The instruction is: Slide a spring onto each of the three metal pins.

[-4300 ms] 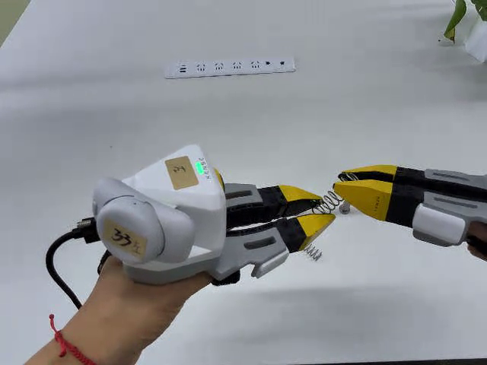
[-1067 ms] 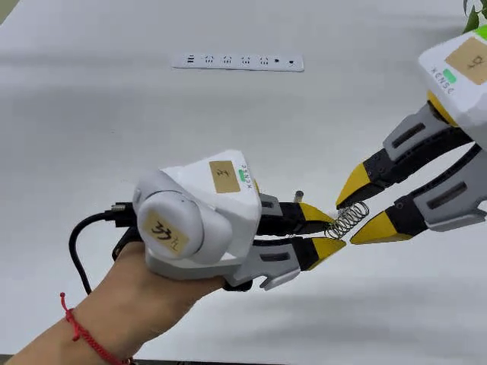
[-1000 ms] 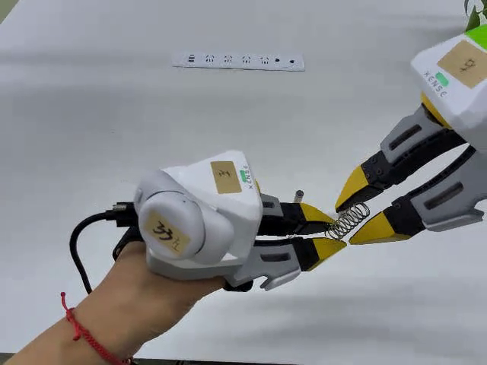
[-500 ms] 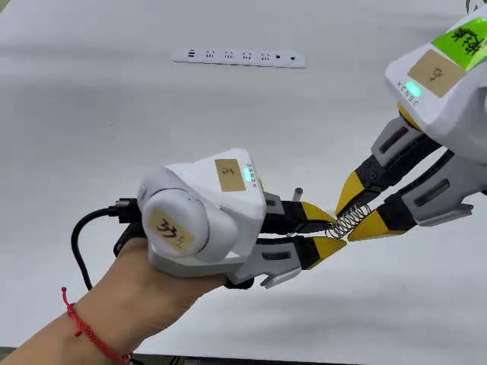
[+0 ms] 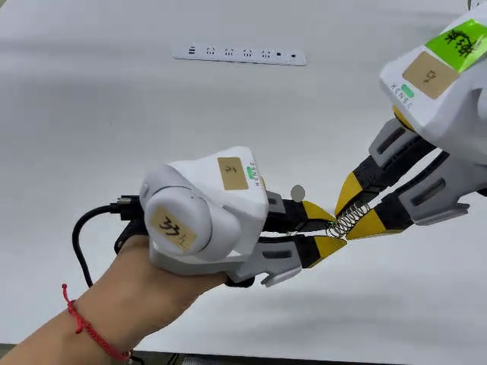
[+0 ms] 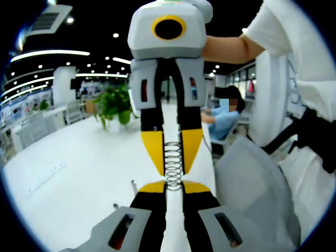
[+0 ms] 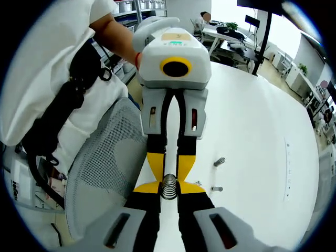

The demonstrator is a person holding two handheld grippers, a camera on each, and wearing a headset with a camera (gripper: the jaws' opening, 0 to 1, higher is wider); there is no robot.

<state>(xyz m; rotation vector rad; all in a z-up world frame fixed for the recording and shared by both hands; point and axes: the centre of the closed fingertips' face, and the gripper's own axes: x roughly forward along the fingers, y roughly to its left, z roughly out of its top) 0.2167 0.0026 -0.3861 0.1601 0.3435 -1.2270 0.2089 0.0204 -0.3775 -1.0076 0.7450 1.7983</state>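
Spring (image 5: 347, 218) above white table (image 5: 152, 114); office (image 6: 63, 100), seemingly.

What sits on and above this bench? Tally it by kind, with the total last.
Grippers: 2, left gripper and right gripper
Spring: 1, between the two grippers' tips
Metal pins: 2 plainly seen, standing on the bench
Power strip: 1
Total: 6
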